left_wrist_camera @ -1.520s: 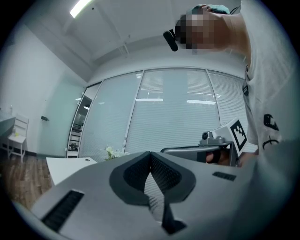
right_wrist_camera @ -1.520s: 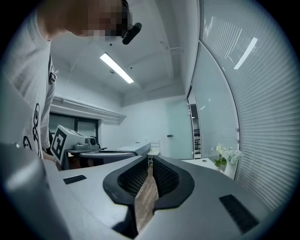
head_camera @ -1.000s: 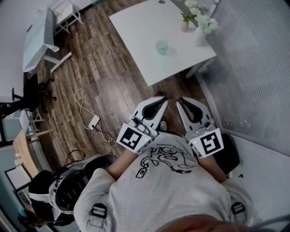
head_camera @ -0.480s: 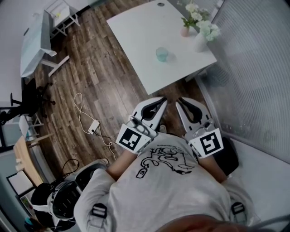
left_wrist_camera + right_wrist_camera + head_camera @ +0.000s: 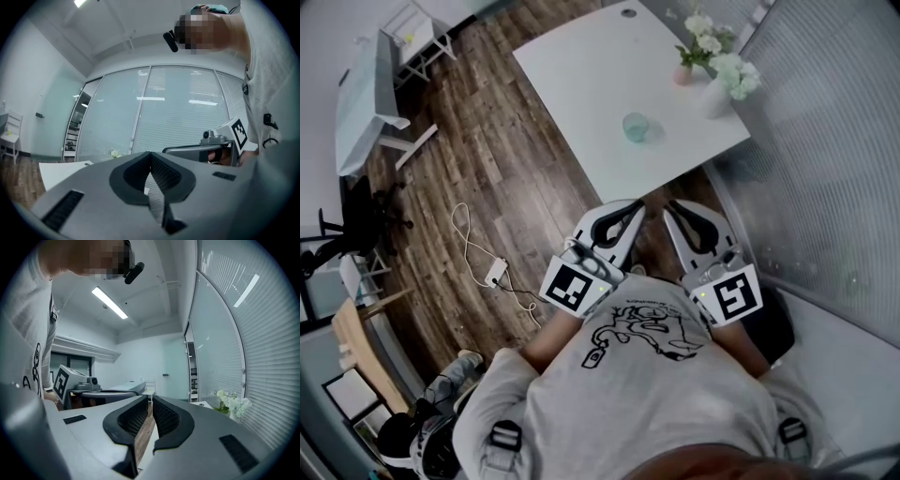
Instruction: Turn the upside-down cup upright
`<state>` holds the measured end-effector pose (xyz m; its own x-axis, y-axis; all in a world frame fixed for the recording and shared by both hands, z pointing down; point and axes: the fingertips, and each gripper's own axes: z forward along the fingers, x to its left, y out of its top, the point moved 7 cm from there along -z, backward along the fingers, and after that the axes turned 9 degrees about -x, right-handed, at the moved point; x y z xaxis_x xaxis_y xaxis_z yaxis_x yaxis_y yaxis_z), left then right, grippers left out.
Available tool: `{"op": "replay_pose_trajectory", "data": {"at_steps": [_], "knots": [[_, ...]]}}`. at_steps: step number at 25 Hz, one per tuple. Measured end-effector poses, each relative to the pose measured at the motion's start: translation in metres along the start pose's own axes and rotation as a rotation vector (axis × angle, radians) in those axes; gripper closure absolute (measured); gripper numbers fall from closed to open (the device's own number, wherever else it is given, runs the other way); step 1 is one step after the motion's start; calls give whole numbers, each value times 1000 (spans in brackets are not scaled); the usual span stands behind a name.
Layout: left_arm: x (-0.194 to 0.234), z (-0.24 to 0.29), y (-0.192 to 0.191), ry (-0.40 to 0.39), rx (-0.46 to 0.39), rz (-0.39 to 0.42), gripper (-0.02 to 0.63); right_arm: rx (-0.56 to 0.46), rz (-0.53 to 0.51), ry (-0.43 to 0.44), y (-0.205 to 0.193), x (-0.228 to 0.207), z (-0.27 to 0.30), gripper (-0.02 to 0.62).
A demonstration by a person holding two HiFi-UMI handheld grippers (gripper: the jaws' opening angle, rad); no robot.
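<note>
The white rectangular table (image 5: pixel 581 84) stands ahead on the wood floor. The left gripper (image 5: pixel 636 208) and right gripper (image 5: pixel 672 208) are held side by side at the person's chest, both clenched on nothing, as their own views confirm (image 5: pixel 150 157) (image 5: pixel 151 401). The small pale-green translucent cup (image 5: pixel 636 127) sits on the table's near half, well apart from both grippers. It looks light, stiff and smooth-walled, so probably slippery. A gentle pinch across the side wall near mid-height should suit a roll upright. Compared with a second ago, the table and cup lie closer to the grippers, whose jaws remain closed.
</note>
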<state>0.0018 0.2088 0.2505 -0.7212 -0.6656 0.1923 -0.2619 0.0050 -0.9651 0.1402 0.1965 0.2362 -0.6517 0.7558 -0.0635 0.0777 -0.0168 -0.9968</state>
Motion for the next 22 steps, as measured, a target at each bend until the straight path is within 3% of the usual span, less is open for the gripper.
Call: {"op": "replay_pose_trajectory", "data": {"at_steps": [22], "knots": [[101, 26, 13, -51, 6, -16, 601, 25, -29, -23, -4, -21, 102, 541]]}}
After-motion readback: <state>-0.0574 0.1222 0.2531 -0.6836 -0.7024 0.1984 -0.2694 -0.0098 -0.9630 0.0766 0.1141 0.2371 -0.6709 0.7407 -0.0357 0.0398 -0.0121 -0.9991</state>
